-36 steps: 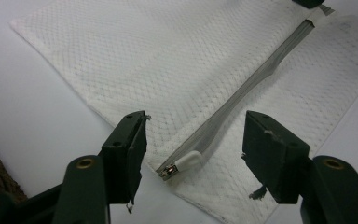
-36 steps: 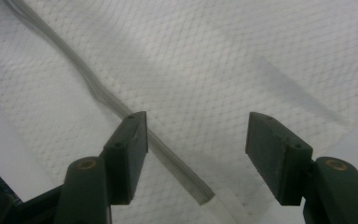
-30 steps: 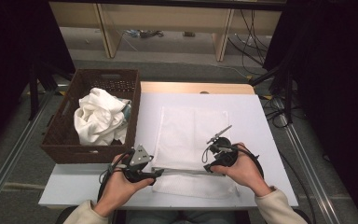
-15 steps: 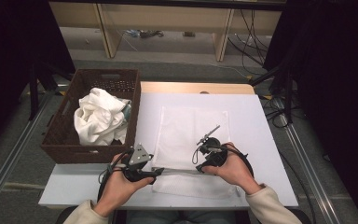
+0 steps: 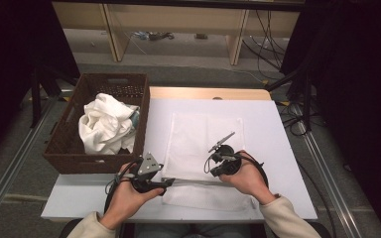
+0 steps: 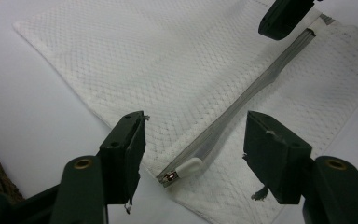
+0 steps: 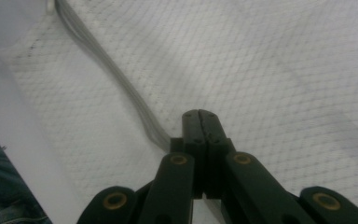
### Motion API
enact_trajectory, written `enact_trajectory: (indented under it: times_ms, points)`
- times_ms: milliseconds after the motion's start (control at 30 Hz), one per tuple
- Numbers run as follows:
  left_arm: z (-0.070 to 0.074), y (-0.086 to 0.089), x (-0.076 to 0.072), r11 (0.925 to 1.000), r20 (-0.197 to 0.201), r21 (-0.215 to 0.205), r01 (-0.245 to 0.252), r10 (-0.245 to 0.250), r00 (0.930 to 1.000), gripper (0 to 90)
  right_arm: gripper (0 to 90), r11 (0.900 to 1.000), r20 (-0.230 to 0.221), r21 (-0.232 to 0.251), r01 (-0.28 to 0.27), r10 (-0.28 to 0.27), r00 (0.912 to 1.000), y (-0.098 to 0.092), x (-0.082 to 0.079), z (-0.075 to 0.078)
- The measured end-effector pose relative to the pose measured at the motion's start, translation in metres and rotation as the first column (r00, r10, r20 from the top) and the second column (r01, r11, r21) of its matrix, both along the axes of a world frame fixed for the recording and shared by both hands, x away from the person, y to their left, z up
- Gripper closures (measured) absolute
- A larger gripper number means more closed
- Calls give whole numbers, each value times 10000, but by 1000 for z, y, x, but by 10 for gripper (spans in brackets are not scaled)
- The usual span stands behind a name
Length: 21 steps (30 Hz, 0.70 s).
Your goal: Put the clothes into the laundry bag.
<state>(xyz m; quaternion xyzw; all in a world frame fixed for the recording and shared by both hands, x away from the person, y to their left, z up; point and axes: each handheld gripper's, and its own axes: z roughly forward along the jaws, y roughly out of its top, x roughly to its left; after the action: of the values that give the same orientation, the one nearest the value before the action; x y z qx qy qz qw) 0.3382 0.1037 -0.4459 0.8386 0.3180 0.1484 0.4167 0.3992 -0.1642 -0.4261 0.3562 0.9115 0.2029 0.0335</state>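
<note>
A white mesh bag (image 5: 203, 134) lies flat on the table, with a grey zipper (image 6: 242, 100) across its near part. My left gripper (image 5: 170, 183) is open, and its jaws (image 6: 196, 123) stand on either side of the white zipper pull (image 6: 186, 167) without touching it. My right gripper (image 5: 213, 167) lies low on the mesh by the zipper's other stretch (image 7: 121, 84). Its jaws (image 7: 199, 114) have just been closing and are now pressed together. No fold of cloth is visible between them. That gripper's tip (image 6: 284, 16) also shows in the left gripper view.
A brown wicker basket (image 5: 64, 151) stands at the table's left edge and holds a crumpled white cloth (image 5: 106, 124). Bare white tabletop (image 5: 270, 129) surrounds the bag. Shelving legs and cables lie on the floor beyond the table's far edge.
The right hand has shifted a little left over the bag, and its jaws have gone from wide open to shut. The left hand and gripper have not moved.
</note>
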Motion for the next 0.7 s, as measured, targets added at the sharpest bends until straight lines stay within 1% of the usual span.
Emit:
enact_trajectory:
  times_ms: [33,67,100,133,200,233,267,300,333,367,400,500,533,567,633,667,700]
  points:
    - [0,0,0,10000,25,28,30,-30,10000,383,900,9999,-42,118,-67,67,10000,0,0,-1]
    - [0,1,1,9999,74,64,86,-86,9999,382,900,9999,-168,113,22,-20,9999,1,-1,-1]
    - [0,1,1,9999,68,73,87,-88,9999,382,900,9999,-182,81,-143,144,9997,2,0,-3]
    - [0,1,1,10000,45,36,9,-10,10000,382,900,9998,-233,129,-127,130,9996,3,-1,-4]
    - [0,1,1,10000,-9,21,38,-38,10000,382,900,9996,-299,70,-292,294,9991,6,-1,-7]
    - [-1,0,1,10000,-39,-64,-9,9,10000,382,900,9992,-314,97,-377,379,9988,7,-2,-8]
    - [-2,0,1,10000,-53,-49,-5,5,10000,382,900,9993,-474,97,-348,352,9983,9,-3,-9]
    - [-2,1,2,10000,-1,73,37,-37,10000,382,900,9990,-439,86,-433,436,9981,11,-3,-11]
    - [-2,0,1,10000,-43,-4,26,-26,10000,382,900,9987,-365,70,-506,509,9980,11,-3,-13]
    - [-2,0,1,10000,-31,28,16,-15,10000,383,900,9990,-491,39,-447,448,9978,12,-4,-13]
    - [-2,0,1,10000,-15,63,17,-16,10000,382,900,9982,-392,56,-594,595,9975,13,-3,-15]
    - [-2,0,1,10000,-69,3,49,-49,10000,382,900,9981,-418,26,-621,621,9972,15,-3,-17]
    - [-2,0,1,10000,-81,-3,37,-37,10000,382,900,9987,-577,-2,-506,505,9971,16,-4,-18]
    - [-2,0,1,10000,-86,-3,43,-43,10000,382,900,9975,-493,-59,-698,694,9964,15,-2,-20]
    - [-2,0,1,10000,-82,-16,41,-41,10000,382,900,9973,-641,-87,-727,720,9953,16,-3,-22]
    - [-2,0,1,10000,-81,-15,39,-40,10000,382,900,9965,-644,-143,-822,811,9946,16,-3,-23]
    - [-2,0,1,10000,-84,-18,45,-45,10000,382,900,9970,-741,-150,-765,752,9944,16,-4,-23]
